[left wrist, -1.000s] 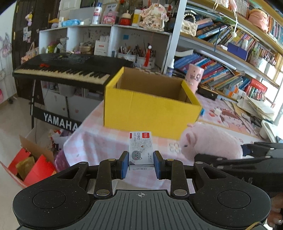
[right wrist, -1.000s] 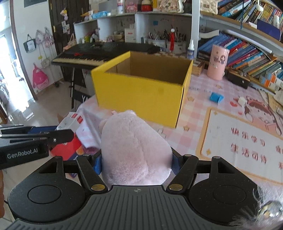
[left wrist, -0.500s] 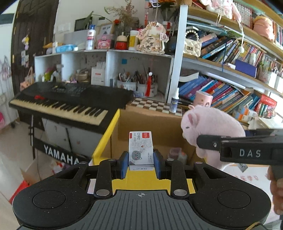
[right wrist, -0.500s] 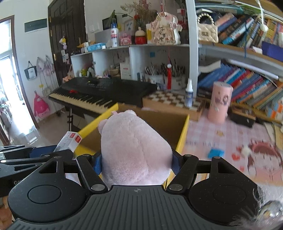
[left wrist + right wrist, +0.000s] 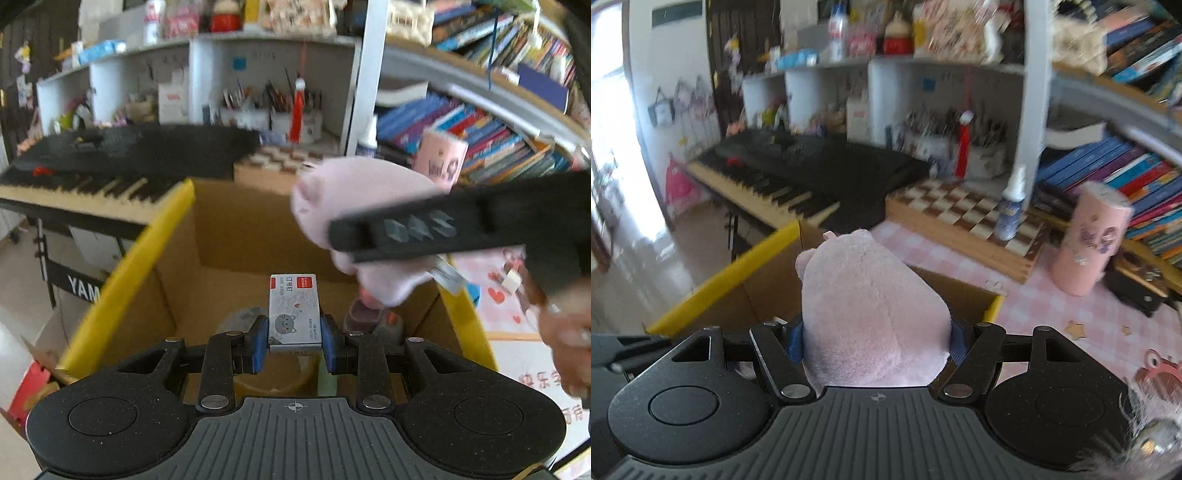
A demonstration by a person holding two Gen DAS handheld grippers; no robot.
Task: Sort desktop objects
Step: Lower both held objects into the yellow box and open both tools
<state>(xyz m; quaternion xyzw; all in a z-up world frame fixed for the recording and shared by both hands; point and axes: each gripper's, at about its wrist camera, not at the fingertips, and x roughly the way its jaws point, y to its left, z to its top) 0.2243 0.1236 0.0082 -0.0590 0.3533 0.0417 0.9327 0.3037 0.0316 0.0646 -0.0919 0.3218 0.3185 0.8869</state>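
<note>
My left gripper [image 5: 294, 341] is shut on a small white staples box [image 5: 293, 308] with a red label and a cat face, held over the open yellow cardboard box [image 5: 125, 273]. My right gripper [image 5: 875, 341] is shut on a pink plush pig [image 5: 868, 314], held above the same yellow box [image 5: 757, 251]. In the left wrist view the plush pig [image 5: 362, 206] and the right gripper's black body hang over the box's right side. A few small objects lie on the box floor, blurred.
A black Yamaha keyboard [image 5: 110, 166] stands left of the box. A chessboard [image 5: 967, 214], a spray bottle [image 5: 1010, 210] and a pink cylinder [image 5: 1089, 243] sit behind it on the pink checked tablecloth [image 5: 1052, 310]. Bookshelves [image 5: 480, 122] fill the back right.
Both grippers have moved forward and tilted down over the yellow box, so its inside now shows. Each still holds its object.
</note>
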